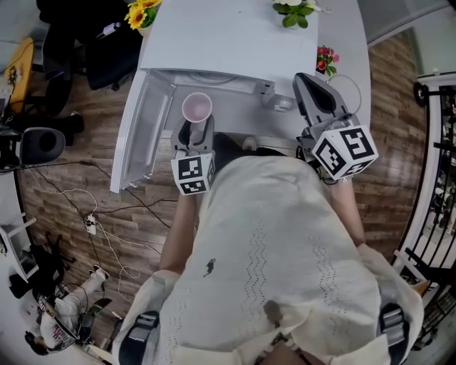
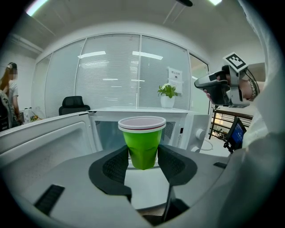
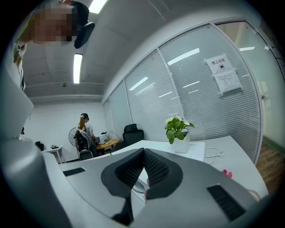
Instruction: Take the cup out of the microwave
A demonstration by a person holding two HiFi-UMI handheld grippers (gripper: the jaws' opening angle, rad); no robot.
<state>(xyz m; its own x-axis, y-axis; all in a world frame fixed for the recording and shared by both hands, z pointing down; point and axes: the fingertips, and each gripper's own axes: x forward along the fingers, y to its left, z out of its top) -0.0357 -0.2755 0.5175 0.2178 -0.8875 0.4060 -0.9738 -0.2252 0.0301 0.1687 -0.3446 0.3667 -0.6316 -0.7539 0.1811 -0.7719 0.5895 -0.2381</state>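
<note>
A green cup [image 1: 197, 107] with a pale rim hangs just in front of the white microwave [image 1: 235, 43], whose door [image 1: 142, 135] is swung open to the left. My left gripper [image 1: 196, 132] is shut on the cup low on its sides. In the left gripper view the cup [image 2: 142, 142] stands upright between the two dark pads [image 2: 116, 165], with the microwave's open cavity [image 2: 107, 133] behind it. My right gripper [image 1: 311, 85] is held over the microwave's right end. Its jaws [image 3: 143, 167] are shut with nothing between them.
The microwave stands on a white table [image 1: 349, 43] with a potted plant [image 1: 293, 11], yellow flowers [image 1: 141, 11] and small pink flowers [image 1: 326, 60]. Cables [image 1: 107, 221] trail over the wooden floor at the left. A black railing [image 1: 434, 178] runs along the right.
</note>
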